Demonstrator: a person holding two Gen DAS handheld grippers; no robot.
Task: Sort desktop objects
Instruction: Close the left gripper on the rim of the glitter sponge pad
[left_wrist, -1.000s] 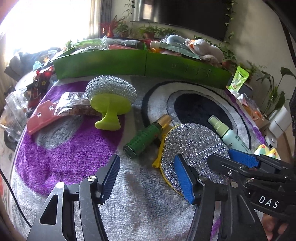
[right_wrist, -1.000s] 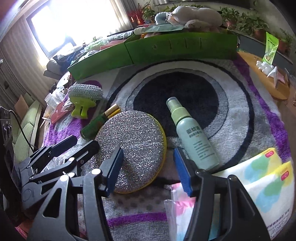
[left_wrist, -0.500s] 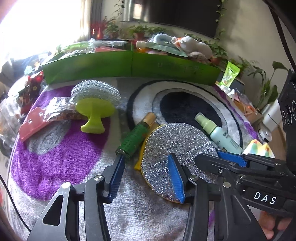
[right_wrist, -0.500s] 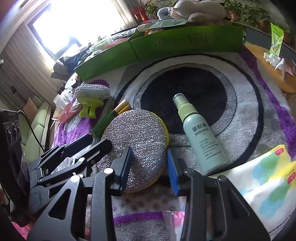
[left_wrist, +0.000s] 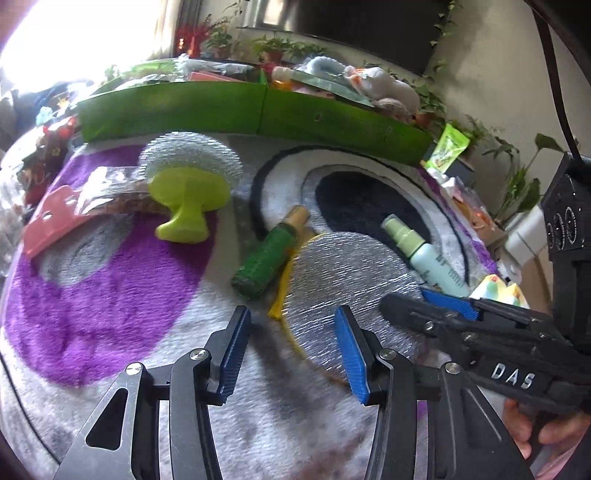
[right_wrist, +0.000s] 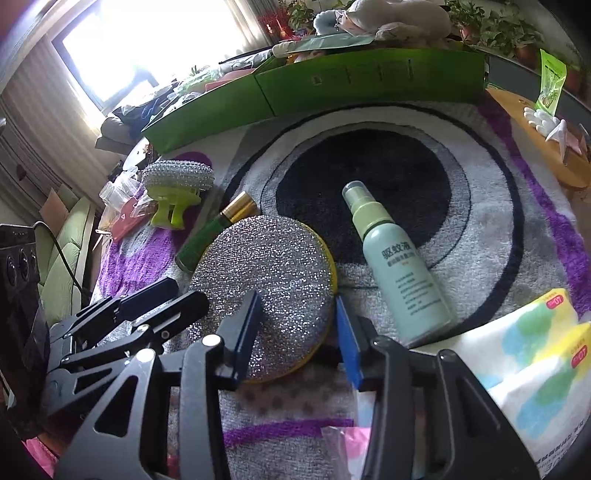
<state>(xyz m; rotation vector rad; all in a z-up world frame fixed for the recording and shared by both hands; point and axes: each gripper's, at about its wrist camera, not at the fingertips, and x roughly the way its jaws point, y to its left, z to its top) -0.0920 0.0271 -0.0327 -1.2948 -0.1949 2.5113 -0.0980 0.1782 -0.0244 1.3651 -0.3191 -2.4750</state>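
Note:
A round silver scouring pad with a yellow back (left_wrist: 347, 284) (right_wrist: 269, 284) lies flat on the rug. My right gripper (right_wrist: 295, 332) is open, its blue pads straddling the pad's near edge; it also shows in the left wrist view (left_wrist: 424, 306). My left gripper (left_wrist: 291, 354) is open and empty, just short of the pad and of the green bottle with a gold cap (left_wrist: 269, 254) (right_wrist: 210, 236). A pale green spray bottle (right_wrist: 395, 269) (left_wrist: 424, 254) lies right of the pad. A steel scrubber with a lime handle (left_wrist: 188, 188) (right_wrist: 177, 192) sits far left.
Two green boxes (left_wrist: 240, 107) (right_wrist: 332, 85) full of items stand along the rug's far edge. A pink clip and a clear packet (left_wrist: 74, 206) lie at the left. Tissue packs (right_wrist: 535, 358) sit at the near right. A wooden stand (right_wrist: 546, 155) lies beyond the rug's right edge.
Both grippers moved forward toward the silver pad. The right gripper's jaws narrowed and now straddle the pad's near edge. The left gripper narrowed a little.

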